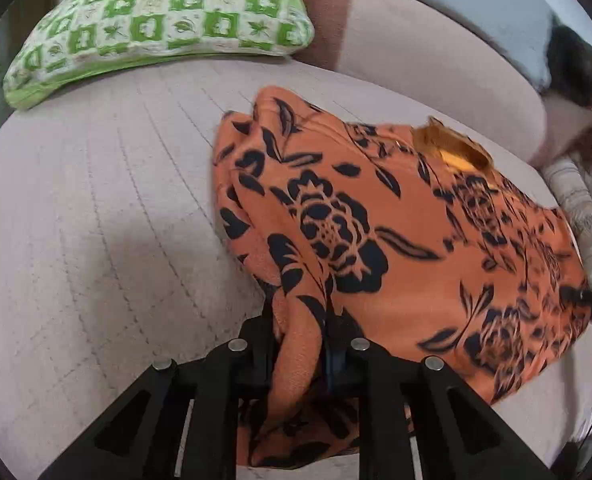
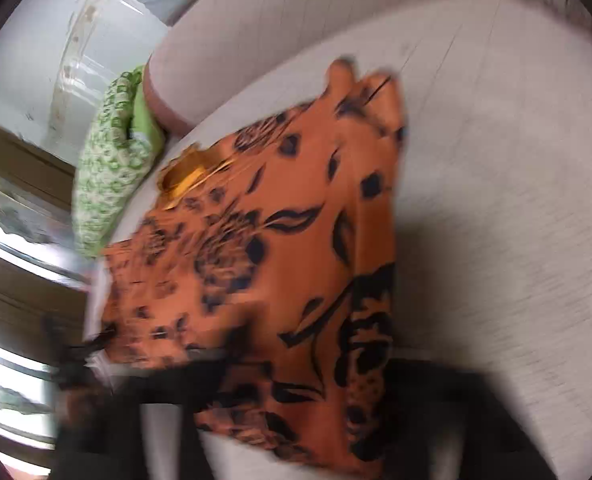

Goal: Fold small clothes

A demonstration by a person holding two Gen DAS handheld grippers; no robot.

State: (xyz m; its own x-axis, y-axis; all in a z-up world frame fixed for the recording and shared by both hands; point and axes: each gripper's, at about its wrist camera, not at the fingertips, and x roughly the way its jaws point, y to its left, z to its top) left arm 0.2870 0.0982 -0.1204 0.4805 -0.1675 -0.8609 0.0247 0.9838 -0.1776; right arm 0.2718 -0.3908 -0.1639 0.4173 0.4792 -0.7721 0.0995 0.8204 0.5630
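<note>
One orange floral garment on the sofa, one green pillow; both grippers' fingers pinch its cloth.

Orange black-flowered garment, folded, on sofa

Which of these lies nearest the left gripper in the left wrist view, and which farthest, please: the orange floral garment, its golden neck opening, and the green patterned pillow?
1. Orange floral garment: bunched between the left gripper fingers.
2. Golden neck opening: up to the right, on the garment.
3. Green patterned pillow: far upper left, on the sofa.
</note>
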